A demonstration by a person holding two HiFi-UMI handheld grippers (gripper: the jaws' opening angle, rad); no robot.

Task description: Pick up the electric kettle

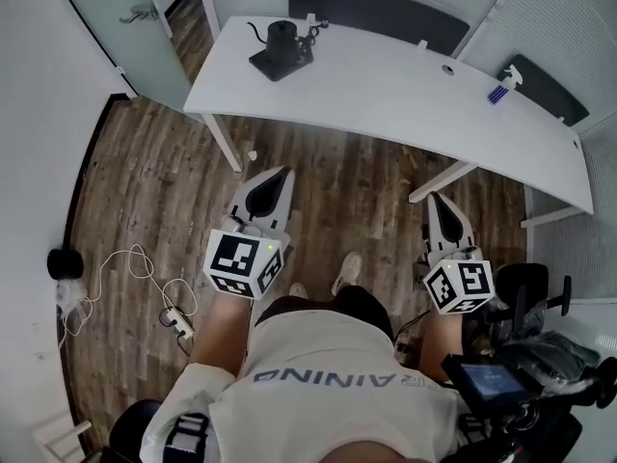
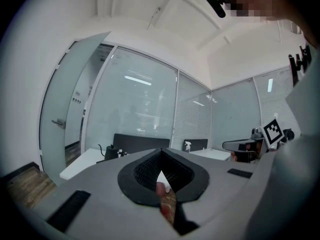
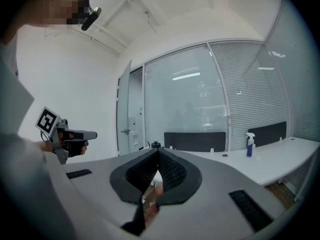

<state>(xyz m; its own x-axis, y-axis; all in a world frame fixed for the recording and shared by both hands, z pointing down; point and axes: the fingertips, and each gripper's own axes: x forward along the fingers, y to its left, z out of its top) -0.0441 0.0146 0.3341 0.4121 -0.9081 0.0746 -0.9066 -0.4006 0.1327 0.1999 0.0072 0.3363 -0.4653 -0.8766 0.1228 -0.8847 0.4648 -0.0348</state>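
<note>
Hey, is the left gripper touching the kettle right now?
Apart. The head view shows the left gripper over the wood floor, short of the table, while the kettle sits on the table's far corner.

On the desk (image 1: 386, 85), the small things (image 1: 311, 29) just beside the kettle (image 1: 281, 39) were too small to identify.

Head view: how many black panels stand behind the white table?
2. One black panel is behind the table's left half, by the electric kettle; the other behind its right end, near the spray bottle. Others may be hidden.
</note>
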